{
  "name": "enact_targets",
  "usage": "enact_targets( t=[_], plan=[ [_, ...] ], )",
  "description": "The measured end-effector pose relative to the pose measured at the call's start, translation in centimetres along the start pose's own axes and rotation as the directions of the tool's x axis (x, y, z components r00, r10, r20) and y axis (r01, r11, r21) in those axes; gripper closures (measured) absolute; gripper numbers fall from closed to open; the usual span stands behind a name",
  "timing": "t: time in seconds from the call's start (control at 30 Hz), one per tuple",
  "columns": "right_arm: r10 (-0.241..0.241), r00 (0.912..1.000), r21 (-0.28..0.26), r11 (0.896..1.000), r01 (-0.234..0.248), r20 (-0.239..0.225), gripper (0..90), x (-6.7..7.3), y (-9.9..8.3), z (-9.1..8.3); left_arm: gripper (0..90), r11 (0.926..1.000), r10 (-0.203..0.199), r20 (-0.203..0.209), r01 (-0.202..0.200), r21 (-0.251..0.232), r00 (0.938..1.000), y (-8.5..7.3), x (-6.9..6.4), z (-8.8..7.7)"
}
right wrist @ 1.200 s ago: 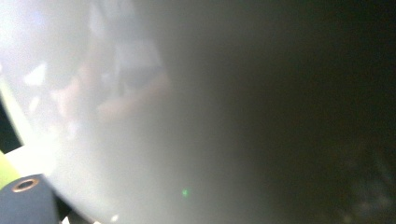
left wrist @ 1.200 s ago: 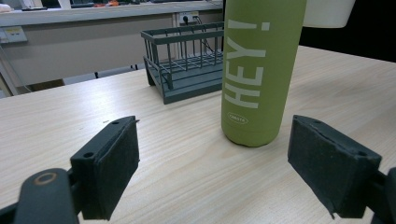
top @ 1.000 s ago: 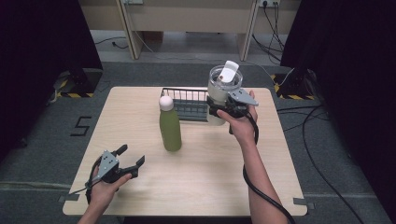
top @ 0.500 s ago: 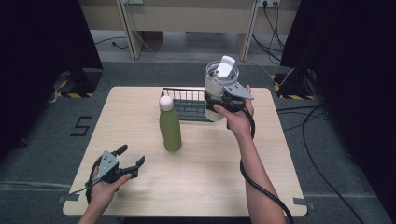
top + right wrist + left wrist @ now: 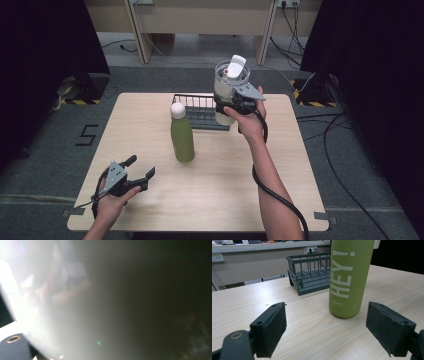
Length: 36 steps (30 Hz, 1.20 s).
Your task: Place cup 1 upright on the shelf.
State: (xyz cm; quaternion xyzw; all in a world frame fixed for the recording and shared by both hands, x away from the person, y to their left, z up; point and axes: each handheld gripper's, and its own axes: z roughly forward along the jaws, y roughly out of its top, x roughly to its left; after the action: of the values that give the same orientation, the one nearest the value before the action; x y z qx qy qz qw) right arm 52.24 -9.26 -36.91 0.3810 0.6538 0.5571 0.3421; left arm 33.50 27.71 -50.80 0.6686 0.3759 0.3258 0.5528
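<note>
Your right gripper (image 5: 231, 106) clamps the white lidded cup (image 5: 230, 85) above the wire basket (image 5: 200, 111); your left gripper (image 5: 139, 169) rests empty, jaws apart.

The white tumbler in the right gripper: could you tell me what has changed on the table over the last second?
The right gripper, clamped on the white tumbler, carried it slightly left, over the wire basket. The green bottle and open left gripper stayed put.
</note>
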Motion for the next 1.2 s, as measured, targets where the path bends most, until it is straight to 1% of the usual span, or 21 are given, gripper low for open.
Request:
enact_targets(
  t=[0.13, 0.33, 0.43, 0.93, 1.2],
  plan=[
    [-0.008, 1.0000, 0.001, 1.000, 0.008, -0.004, 10.1, 0.1, 0.4, 0.5, 16.1, 1.0000, 0.000, 0.001, 0.000, -0.001, 1.0000, 0.0, 0.0, 0.0],
    [-0.006, 1.0000, 0.003, 1.000, 0.006, -0.001, 10.1, 0.0, 0.6, 1.2, 16.3, 1.0000, -0.001, 0.007, 0.001, 0.000, 1.0000, 0.0, -0.1, 0.0],
    [0.003, 1.0000, 0.003, 1.000, -0.003, 0.001, 10.1, 0.0, 0.7, 1.5, 16.3, 1.0000, -0.002, 0.005, 0.002, 0.000, 1.0000, 0.0, -0.1, 0.0],
    [0.000, 1.0000, 0.015, 1.000, 0.000, 0.009, 10.1, -0.1, 1.5, 3.3, 16.2, 1.0000, -0.004, 0.006, 0.004, 0.001, 1.0000, -0.1, -0.1, 0.0],
    [0.009, 0.9999, 0.023, 1.000, -0.010, 0.013, 10.2, -0.2, 1.6, 4.3, 16.2, 1.0000, -0.005, 0.008, 0.005, 0.002, 1.0000, -0.1, -0.1, 0.0]
  ],
)
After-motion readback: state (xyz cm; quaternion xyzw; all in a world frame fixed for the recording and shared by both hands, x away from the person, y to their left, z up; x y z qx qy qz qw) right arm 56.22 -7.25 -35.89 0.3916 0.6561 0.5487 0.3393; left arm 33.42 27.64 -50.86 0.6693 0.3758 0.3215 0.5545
